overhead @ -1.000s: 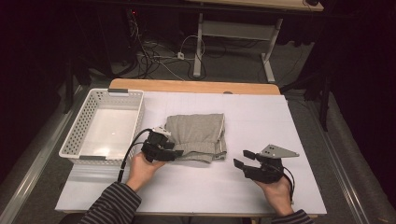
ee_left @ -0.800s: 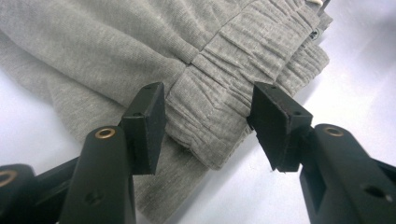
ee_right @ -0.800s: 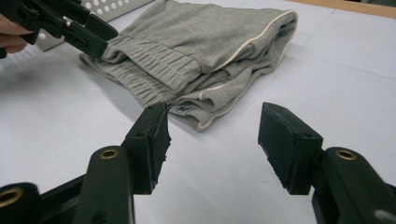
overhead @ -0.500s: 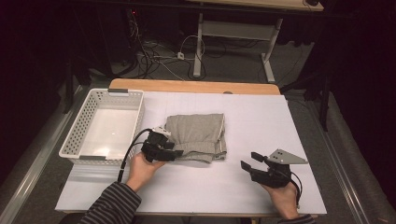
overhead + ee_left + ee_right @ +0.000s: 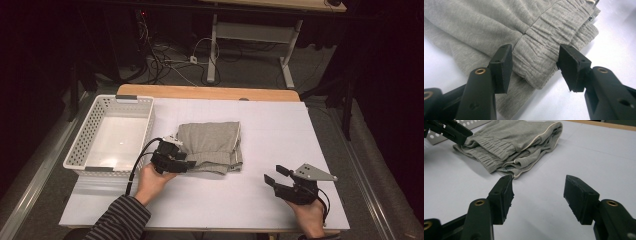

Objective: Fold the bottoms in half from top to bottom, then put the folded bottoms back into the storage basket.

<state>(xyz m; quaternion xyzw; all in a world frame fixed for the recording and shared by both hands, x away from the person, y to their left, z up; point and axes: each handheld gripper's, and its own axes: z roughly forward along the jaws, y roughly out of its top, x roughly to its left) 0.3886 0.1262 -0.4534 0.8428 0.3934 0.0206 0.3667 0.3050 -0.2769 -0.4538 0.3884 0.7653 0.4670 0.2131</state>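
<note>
Left gripper (image 5: 186,164): jaws apart, straddling the folded grey shorts' (image 5: 212,145) waistband, poised to clamp
Right gripper (image 5: 273,176): empty jaws widening near the tabletop's front right corner
Basket (image 5: 85,136): waits at left edge

The desk (image 5: 280,125) lay bare to the right of the folded grey garment (image 5: 212,145), leaving open passage between it and the right gripper (image 5: 276,175). To the garment's left, the white basket (image 5: 82,137) stood close, and the left gripper (image 5: 186,164) occupied the gap at the garment's near-left edge.
</note>
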